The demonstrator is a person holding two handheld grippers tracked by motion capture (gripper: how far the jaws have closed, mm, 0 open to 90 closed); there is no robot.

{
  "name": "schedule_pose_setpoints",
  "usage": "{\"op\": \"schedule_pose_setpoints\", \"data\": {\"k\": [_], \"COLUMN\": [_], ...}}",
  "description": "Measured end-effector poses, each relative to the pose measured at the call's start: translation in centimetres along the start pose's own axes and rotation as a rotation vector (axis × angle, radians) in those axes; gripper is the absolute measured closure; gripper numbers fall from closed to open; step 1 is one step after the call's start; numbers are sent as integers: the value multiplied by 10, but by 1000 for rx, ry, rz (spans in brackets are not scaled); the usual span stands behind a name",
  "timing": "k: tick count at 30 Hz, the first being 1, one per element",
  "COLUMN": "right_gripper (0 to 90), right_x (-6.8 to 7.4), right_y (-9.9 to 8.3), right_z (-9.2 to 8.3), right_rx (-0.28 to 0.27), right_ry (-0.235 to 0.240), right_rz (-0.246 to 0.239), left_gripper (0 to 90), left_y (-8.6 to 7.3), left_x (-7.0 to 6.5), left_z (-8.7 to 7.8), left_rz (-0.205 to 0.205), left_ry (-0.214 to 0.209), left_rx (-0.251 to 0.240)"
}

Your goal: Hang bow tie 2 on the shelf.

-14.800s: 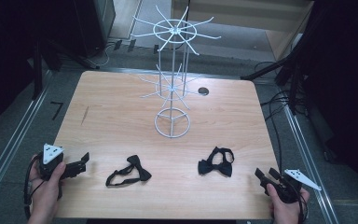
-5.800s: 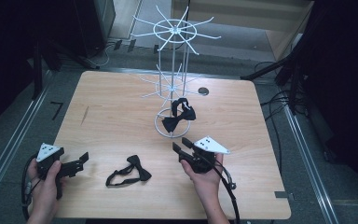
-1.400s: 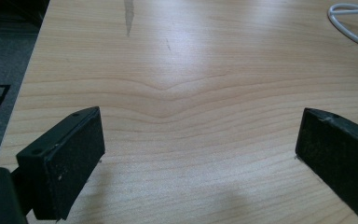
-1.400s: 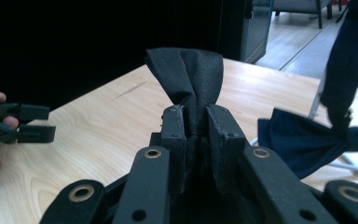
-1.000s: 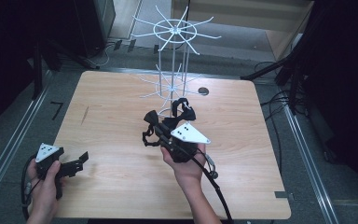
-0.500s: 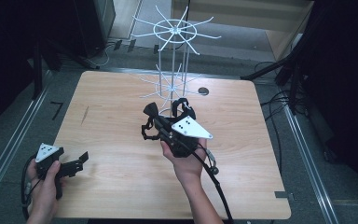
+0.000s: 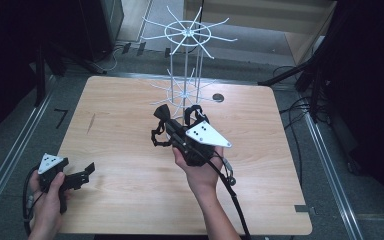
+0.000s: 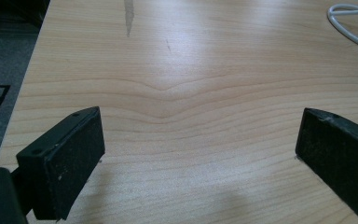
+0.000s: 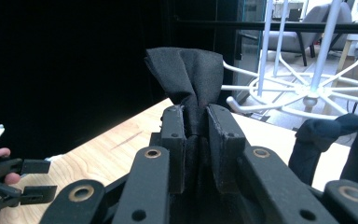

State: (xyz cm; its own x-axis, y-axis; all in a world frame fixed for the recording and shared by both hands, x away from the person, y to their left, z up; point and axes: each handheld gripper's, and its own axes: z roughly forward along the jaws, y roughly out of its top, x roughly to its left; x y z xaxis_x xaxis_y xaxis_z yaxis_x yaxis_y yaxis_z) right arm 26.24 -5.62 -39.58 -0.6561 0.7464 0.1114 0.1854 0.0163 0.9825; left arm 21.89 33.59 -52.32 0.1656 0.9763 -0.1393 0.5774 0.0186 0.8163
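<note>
Two bow ties in play. One bow tie [image 7: 195,114] already hangs on a lower arm of the white wire rack [image 7: 185,75], which stands mid-bench toward the far edge. The second bow tie [image 7: 161,127] is in the right gripper [image 7: 172,131], lifted above the middle of the bench, just on the near-left side of the rack, strap dangling below. In the right gripper view its fingers [image 9: 175,140] are clamped on the tie's middle [image 9: 189,79], fabric fanning up above them, with the hung tie [image 9: 335,140] off to the side and rack arms behind.

Left gripper [image 7: 82,172] sits idle at the near-left corner of the bench [image 7: 280,190], fingers [image 8: 65,158] wide apart with bare wood between them.

Judgement: roughly half done, one tie hung, the second picked up but not yet on an arm. Left to do: bring the strap loop over a free rack arm, let go, pull back. No other ties visible on the bench surface.
</note>
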Motion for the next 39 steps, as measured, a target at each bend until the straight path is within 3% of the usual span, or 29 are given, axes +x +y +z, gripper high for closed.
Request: {"op": "schedule_pose_setpoints", "data": {"k": [11,21,39], "right_gripper": [789,789,788], "right_x": [-4,-11,-28], "right_y": [13,14,-2], "right_z": [-4,-3,5], "right_rx": [-26,-32,-8], "right_ry": [-14,-36,-107], "right_rz": [-5,11,51], "left_gripper": [15,15,15], "left_y": [0,0,0], "left_x": [0,0,0], "left_z": [0,0,0], "left_rz": [0,1,1], "left_ry": [-1,-3,-1], "left_rx": [1,1,0]}}
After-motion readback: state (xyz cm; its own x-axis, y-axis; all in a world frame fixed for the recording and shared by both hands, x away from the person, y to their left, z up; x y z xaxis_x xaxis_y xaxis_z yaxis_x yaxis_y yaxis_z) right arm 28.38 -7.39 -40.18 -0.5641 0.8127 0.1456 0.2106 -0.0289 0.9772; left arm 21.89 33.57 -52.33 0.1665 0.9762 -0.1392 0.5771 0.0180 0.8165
